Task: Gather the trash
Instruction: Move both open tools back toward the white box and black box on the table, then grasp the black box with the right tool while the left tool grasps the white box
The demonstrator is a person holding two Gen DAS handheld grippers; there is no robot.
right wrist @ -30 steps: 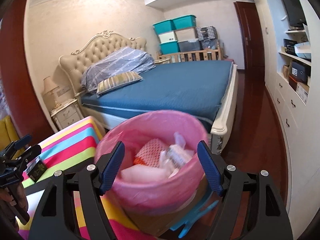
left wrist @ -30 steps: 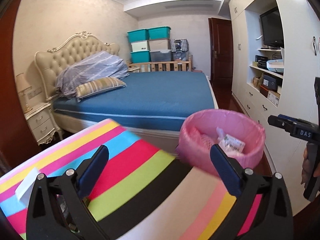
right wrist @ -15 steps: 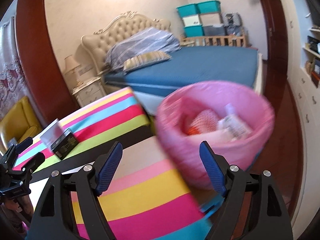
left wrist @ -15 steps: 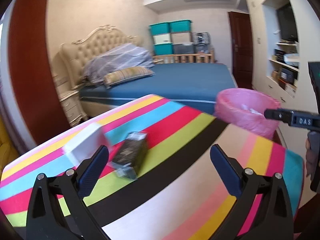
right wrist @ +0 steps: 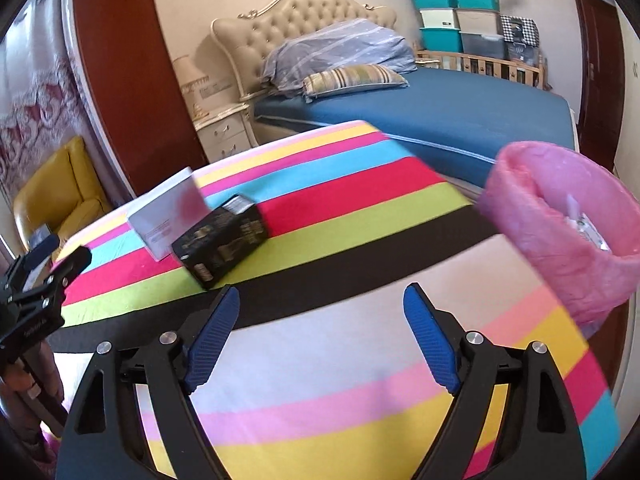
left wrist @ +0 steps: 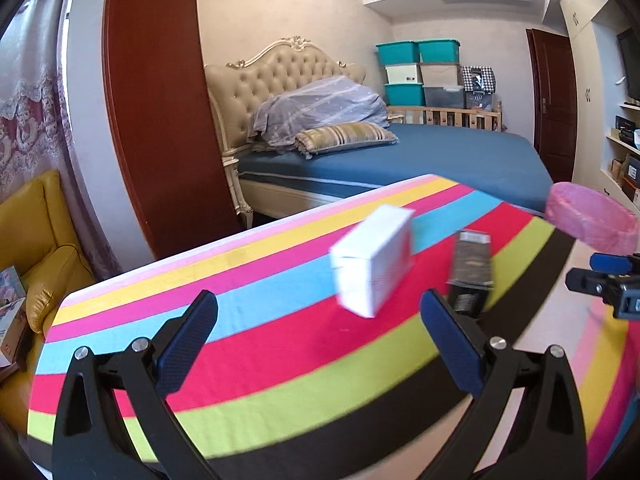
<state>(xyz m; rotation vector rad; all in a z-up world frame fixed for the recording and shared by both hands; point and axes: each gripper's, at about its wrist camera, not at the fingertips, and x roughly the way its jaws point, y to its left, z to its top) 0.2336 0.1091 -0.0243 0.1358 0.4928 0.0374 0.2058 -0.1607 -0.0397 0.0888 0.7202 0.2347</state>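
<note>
Left tongs: tilted a little downward over the striped desk; jaws stand wide apart with nothing between them; blue pads face each other across bare cloth; seen from the right wrist view at the far left edge, held by a hand whose fingers show only dimly below it.

Right tongs: angled more steeply down at the desk; jaws have just been opening and now stand wide apart, empty; the pale and pink stripes lie beneath them; from the left wrist view only the tip shows at the right edge.

White box: lies on the desk on the blue and red stripes, ahead of the left tongs and apart from them; in the right wrist view it stands just behind the black box.

Black box: on the red and green stripes, touching or just beside the white box, ahead and to the left of the right tongs; in the left wrist view partly behind the right-hand pad.

Pink-lined bin: beyond the desk's right edge, near the bed; some trash inside, too blurred to tell what; also seen at the far right.

Yellow armchair: left of the desk, well apart from both tongs.
</note>
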